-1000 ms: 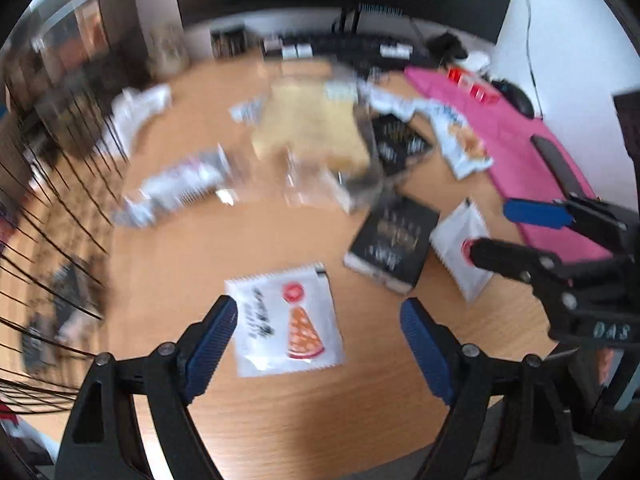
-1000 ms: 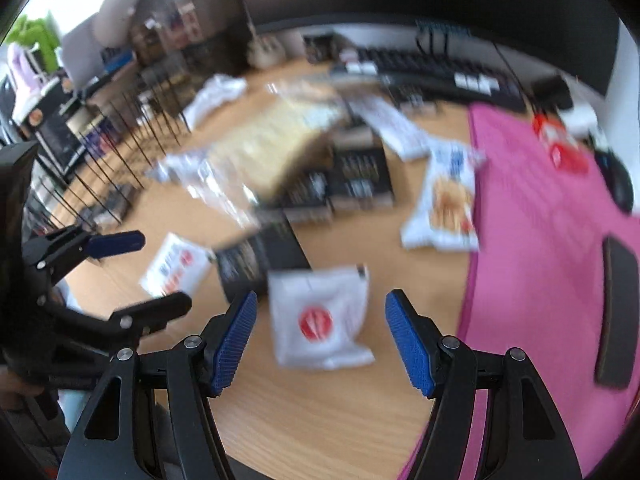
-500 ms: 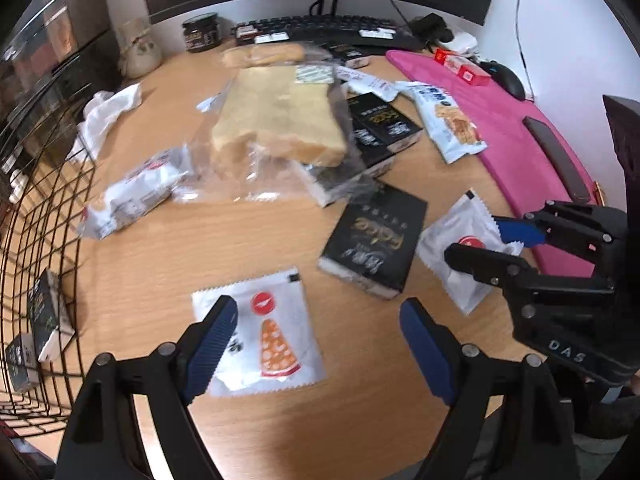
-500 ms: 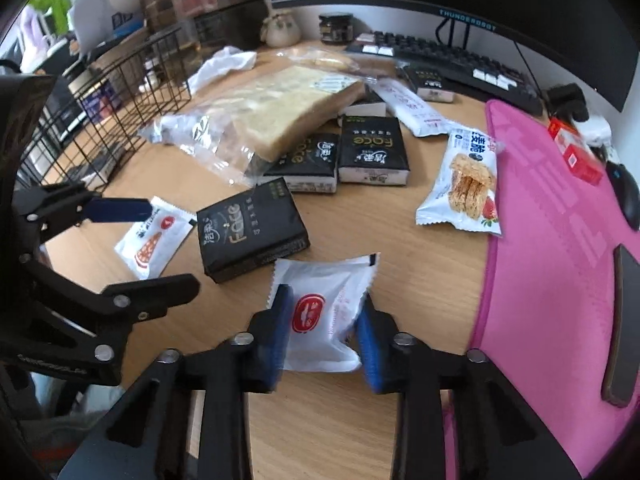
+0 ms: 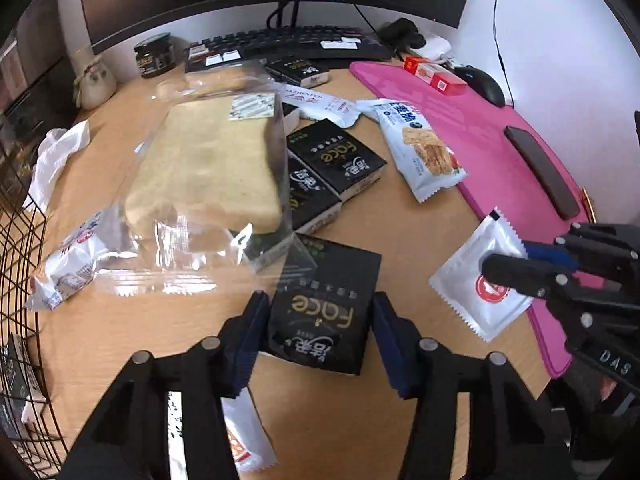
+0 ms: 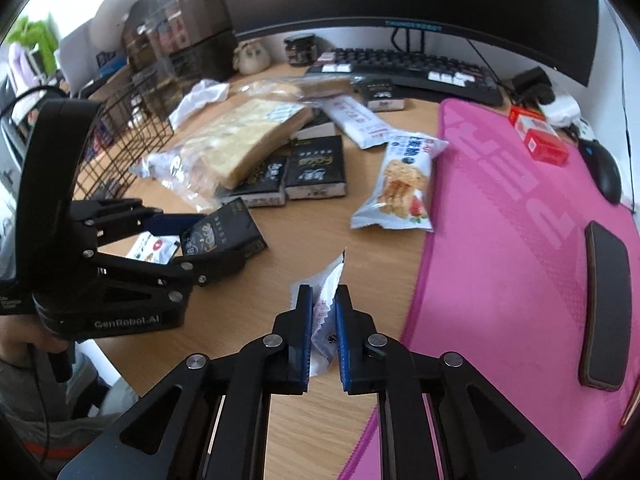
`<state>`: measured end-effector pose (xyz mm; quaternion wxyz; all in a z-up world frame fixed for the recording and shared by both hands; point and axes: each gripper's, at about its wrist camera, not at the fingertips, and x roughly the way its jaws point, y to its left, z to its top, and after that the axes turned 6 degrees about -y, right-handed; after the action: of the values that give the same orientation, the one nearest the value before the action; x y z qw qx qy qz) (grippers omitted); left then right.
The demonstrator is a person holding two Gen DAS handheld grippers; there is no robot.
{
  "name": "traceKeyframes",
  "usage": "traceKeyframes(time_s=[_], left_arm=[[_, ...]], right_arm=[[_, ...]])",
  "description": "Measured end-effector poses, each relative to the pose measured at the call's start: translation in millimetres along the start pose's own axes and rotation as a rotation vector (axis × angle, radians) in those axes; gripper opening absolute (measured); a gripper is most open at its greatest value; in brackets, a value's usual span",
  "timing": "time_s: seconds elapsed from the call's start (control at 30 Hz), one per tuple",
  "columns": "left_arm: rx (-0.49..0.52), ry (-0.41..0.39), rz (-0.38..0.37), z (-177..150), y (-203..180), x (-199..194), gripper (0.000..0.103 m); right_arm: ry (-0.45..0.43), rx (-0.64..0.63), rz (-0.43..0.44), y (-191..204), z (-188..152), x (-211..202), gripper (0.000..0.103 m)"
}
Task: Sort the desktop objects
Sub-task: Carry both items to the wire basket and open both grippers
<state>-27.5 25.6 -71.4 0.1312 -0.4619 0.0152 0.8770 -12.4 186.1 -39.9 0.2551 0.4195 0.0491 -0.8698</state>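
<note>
A black "Face" box (image 5: 324, 312) lies on the wooden desk between the blue pads of my left gripper (image 5: 320, 332). Its jaws are closing, and the pads sit against the box's two long sides. From the right wrist view the same box (image 6: 224, 236) shows between that gripper's fingers. My right gripper (image 6: 323, 320) is closing on a white sachet with a red logo (image 6: 330, 284), which is pinched and crumpled upright between its pads. In the left wrist view the sachet (image 5: 476, 280) hangs at the edge of the pink mat.
A wire basket (image 5: 16, 280) stands at the left. A bagged bread loaf (image 5: 208, 168), two more black boxes (image 5: 336, 160), a cracker packet (image 5: 424, 148) and a pizza-print sachet (image 5: 240, 440) lie on the desk. The pink mat (image 5: 480, 128), keyboard and monitor lie beyond.
My left gripper moved off the pizza-print sachet to the black box and narrowed around it. My right gripper shut on the white sachet, which now stands crumpled between its pads.
</note>
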Motion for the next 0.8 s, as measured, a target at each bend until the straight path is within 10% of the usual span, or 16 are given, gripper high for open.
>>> traceKeyframes(time_s=[0.8], left_arm=[[-0.004, -0.153, -0.003, -4, 0, -87, 0.052]], right_arm=[[-0.073, -0.024, -0.008, 26, 11, -33, 0.011]])
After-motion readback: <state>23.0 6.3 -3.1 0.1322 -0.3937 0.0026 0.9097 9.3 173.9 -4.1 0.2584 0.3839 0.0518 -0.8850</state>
